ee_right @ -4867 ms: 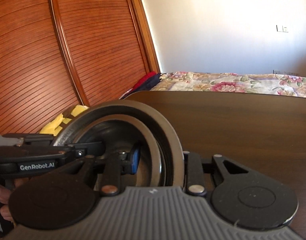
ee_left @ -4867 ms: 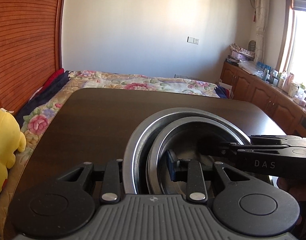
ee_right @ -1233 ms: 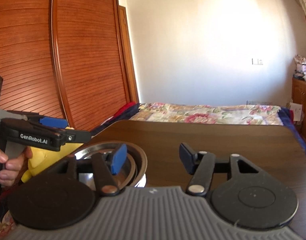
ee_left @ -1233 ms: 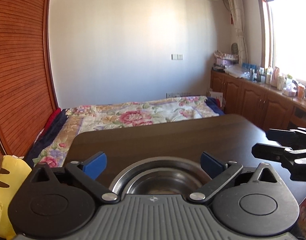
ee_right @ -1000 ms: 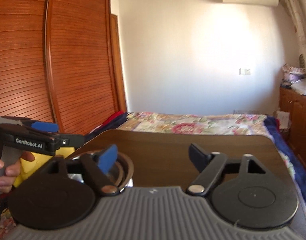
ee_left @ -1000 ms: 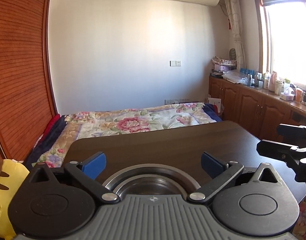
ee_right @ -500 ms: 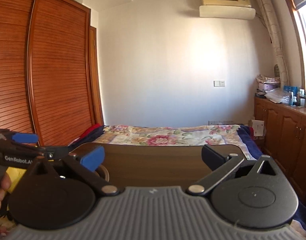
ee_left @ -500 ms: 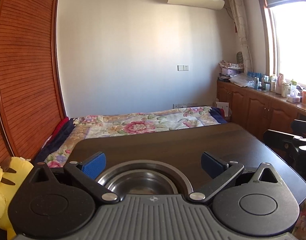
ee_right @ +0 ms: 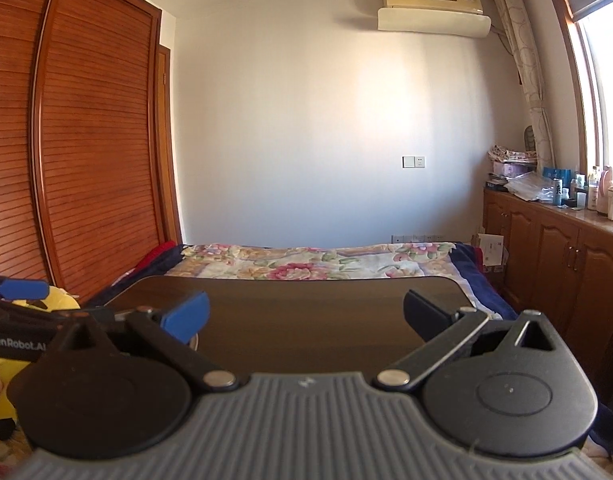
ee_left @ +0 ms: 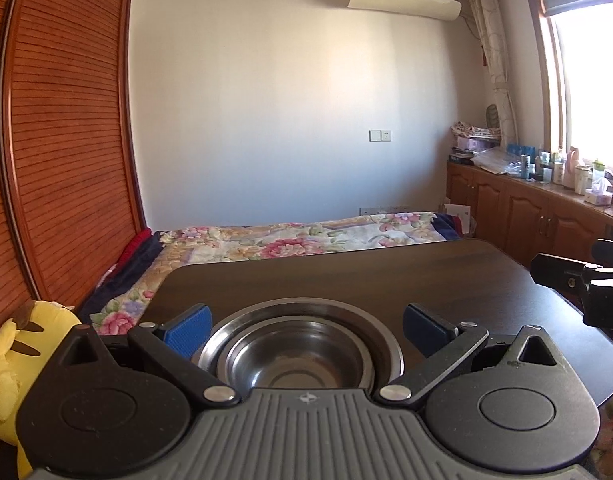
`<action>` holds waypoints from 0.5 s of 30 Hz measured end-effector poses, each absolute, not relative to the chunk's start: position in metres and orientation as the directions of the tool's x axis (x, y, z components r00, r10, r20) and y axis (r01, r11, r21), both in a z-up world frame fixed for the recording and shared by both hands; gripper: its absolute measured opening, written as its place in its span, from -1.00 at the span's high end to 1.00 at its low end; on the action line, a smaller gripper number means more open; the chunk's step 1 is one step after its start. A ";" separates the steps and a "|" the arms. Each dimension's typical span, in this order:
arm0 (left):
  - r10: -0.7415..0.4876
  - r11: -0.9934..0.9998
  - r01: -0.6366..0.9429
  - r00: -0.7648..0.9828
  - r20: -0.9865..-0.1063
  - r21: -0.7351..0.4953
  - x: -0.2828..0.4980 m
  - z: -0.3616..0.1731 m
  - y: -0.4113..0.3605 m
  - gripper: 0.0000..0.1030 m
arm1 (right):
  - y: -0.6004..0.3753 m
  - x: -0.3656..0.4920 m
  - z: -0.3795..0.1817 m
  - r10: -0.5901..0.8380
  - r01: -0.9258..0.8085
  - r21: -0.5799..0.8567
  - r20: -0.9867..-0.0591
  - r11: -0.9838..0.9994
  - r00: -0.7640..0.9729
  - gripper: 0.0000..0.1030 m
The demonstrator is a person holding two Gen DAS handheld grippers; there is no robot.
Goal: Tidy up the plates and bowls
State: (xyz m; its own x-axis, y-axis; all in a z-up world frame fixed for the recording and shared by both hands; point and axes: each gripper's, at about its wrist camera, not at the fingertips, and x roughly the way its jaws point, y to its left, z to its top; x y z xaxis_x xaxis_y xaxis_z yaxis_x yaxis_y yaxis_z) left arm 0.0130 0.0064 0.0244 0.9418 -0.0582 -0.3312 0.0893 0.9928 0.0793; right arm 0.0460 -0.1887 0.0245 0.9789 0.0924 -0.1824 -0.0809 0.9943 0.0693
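A steel bowl [ee_left: 300, 354] sits nested inside a wider steel plate [ee_left: 386, 346] on the dark table [ee_left: 386, 276], near its front edge. The left gripper [ee_left: 304, 326] hangs just over them, jaws spread wide and empty. The right gripper [ee_right: 304, 314] is likewise fully spread, holding nothing, above bare table. The steel looks light, rigid and slippery, so the raised rim is probably the best hold.

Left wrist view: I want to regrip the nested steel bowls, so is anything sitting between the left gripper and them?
Nothing visible does. The nested steel bowls sit on the dark table directly ahead of the open left gripper, between its blue pads. The right gripper is off to the side.
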 end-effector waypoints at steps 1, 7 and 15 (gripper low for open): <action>-0.054 0.993 0.085 0.943 -0.330 0.081 0.013 0.024 0.007 -1.00 | -0.188 0.046 0.023 0.091 -0.079 0.071 -0.185 0.994 0.978 -1.00; -0.042 0.995 0.071 0.942 -0.332 0.076 0.011 0.020 0.011 -1.00 | -0.185 0.045 0.019 0.091 -0.080 0.064 -0.192 0.995 0.977 -1.00; -0.032 0.995 0.063 0.940 -0.341 0.081 0.011 0.016 0.013 -1.00 | -0.183 0.046 0.017 0.088 -0.078 0.059 -0.204 0.995 0.975 -1.00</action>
State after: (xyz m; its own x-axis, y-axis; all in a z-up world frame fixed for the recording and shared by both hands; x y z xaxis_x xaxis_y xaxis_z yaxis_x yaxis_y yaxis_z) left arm 0.0112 0.0130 0.0156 0.9396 -0.0317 -0.3407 0.0628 0.9948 0.0806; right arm 0.0458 -0.1835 0.0165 0.9750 0.0883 -0.2041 -0.0777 0.9952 0.0593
